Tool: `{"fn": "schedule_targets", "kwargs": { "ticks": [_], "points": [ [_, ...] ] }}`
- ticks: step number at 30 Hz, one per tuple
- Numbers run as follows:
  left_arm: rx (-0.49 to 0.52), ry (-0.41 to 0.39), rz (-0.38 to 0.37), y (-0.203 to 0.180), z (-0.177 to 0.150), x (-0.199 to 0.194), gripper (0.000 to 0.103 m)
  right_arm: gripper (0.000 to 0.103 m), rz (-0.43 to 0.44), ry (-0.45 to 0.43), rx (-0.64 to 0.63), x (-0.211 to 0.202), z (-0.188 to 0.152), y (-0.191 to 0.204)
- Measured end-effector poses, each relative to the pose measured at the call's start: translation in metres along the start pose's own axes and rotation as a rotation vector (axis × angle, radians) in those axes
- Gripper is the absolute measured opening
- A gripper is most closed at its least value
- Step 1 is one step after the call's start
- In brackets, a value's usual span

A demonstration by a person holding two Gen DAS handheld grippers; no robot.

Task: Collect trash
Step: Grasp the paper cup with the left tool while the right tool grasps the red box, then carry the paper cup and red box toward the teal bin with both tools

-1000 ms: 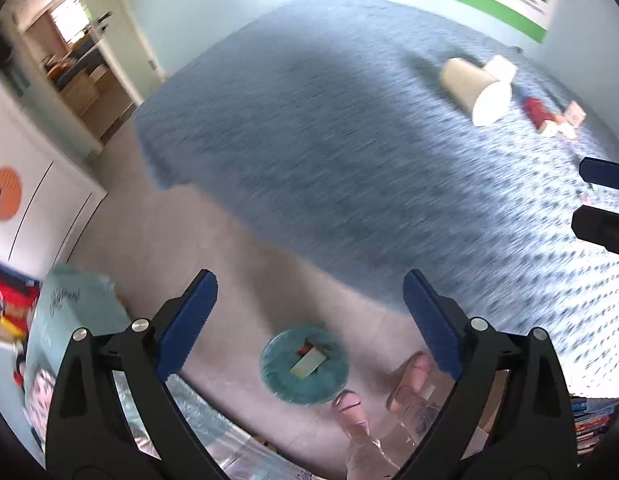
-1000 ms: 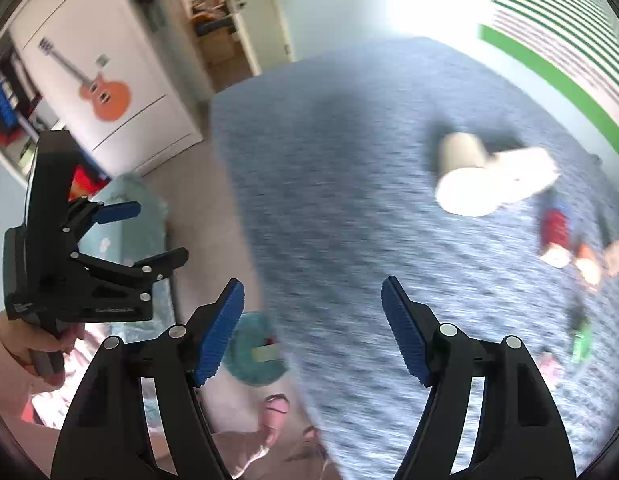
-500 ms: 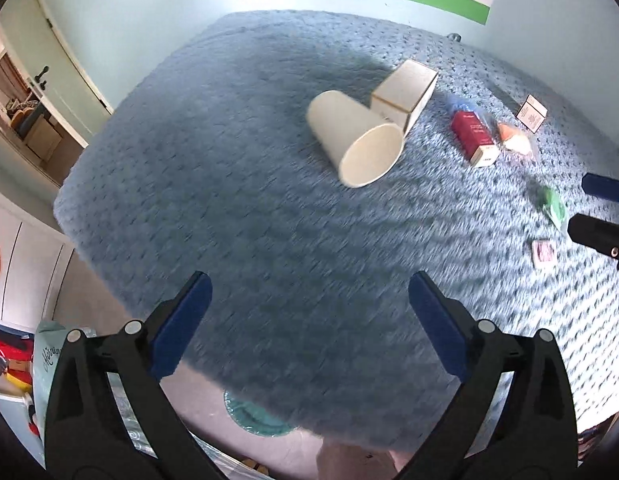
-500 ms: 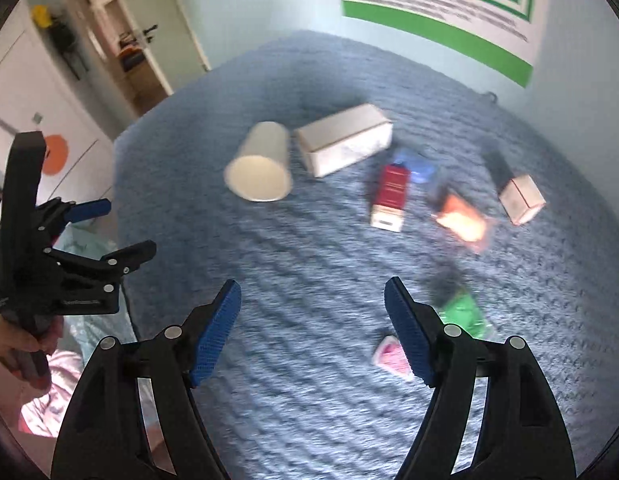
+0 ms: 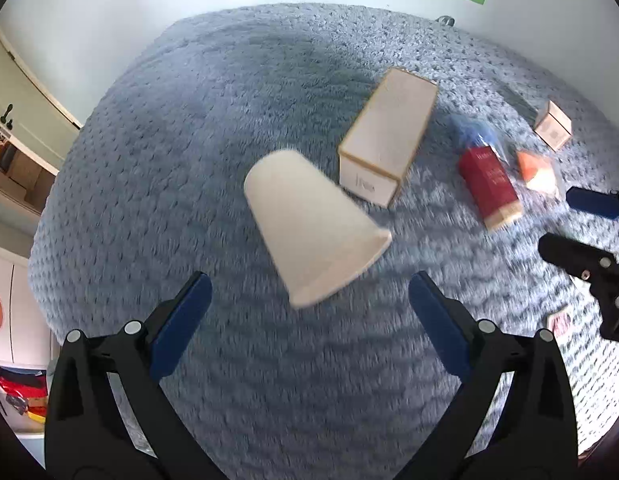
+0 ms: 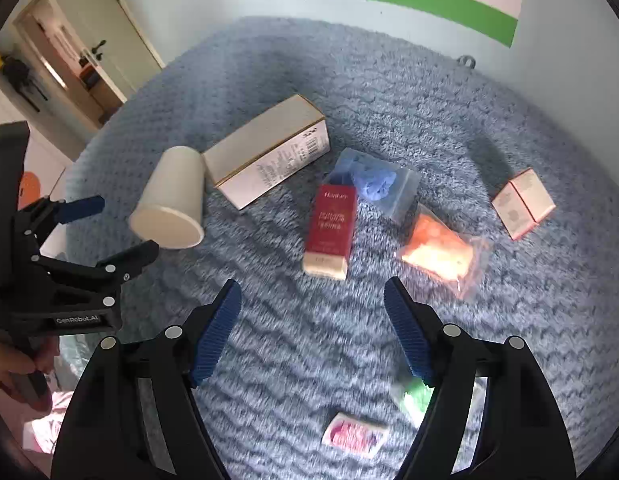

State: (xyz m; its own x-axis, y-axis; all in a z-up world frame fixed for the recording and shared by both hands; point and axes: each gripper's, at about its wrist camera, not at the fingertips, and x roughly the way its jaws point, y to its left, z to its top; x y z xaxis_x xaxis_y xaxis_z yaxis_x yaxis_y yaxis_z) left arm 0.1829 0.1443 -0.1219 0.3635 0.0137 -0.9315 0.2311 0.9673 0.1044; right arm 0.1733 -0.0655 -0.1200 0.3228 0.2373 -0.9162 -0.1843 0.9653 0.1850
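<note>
- While the left gripper (image 5: 307, 300) is held spread wide above a blue textured blanket (image 5: 189, 152), nothing is caught between its blue pads; its jaws have just been opening, and a white paper cup (image 5: 309, 224) is seen lying on its side just beyond them.
- Touching the cup's far side, a long white carton (image 5: 385, 136) is shown, with a red box (image 5: 489, 180) and an orange packet (image 5: 535, 168) further right.
- From the right wrist, the right gripper (image 6: 311, 328) is pictured parted and empty, the red box lying just ahead of its tips.
- Beside that box, a blue bag (image 6: 375, 182), the orange packet and a small pink-edged box (image 6: 523, 204) are scattered; a green wrapper (image 6: 415, 396) and a pink sachet (image 6: 355, 434) are seen nearest the lens.
</note>
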Motion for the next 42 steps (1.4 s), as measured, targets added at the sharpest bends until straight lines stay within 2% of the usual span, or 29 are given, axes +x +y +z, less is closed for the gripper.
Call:
{"fn": "schedule_targets", "kwargs": {
  "ticks": [6,8,17,20,21,23,28,34,42],
  "points": [
    [-0.013,0.021,-0.015,0.003,0.02,0.018,0.096,0.071,0.007,0.022,0.029,0.019,0.016,-0.009],
    [-0.023,0.035,-0.021,0.006,0.021,0.024,0.096,0.066,0.004,0.033,0.036,0.024,0.02,-0.012],
    [-0.042,0.067,-0.04,0.011,0.022,0.043,0.098,0.063,-0.016,0.087,0.059,0.054,0.024,-0.017],
    [-0.042,0.082,-0.018,0.015,0.021,0.049,0.087,0.039,-0.033,0.115,0.073,0.066,0.023,-0.017],
    [-0.051,0.094,-0.025,0.016,0.022,0.052,0.076,0.038,-0.042,0.122,0.075,0.068,0.022,-0.017],
    [-0.072,0.11,-0.033,0.021,0.02,0.058,0.072,0.031,-0.073,0.117,0.057,0.071,0.021,-0.015],
    [-0.066,0.092,-0.027,0.024,0.018,0.055,0.061,0.03,-0.061,0.096,0.06,0.064,0.019,-0.016],
    [-0.074,0.06,-0.028,0.032,0.014,0.04,0.054,0.03,-0.039,0.068,0.037,0.044,0.018,-0.014],
    [-0.101,0.02,-0.011,0.044,-0.006,0.019,0.05,0.03,-0.022,0.023,-0.002,0.017,0.013,-0.007]
  ]
}}
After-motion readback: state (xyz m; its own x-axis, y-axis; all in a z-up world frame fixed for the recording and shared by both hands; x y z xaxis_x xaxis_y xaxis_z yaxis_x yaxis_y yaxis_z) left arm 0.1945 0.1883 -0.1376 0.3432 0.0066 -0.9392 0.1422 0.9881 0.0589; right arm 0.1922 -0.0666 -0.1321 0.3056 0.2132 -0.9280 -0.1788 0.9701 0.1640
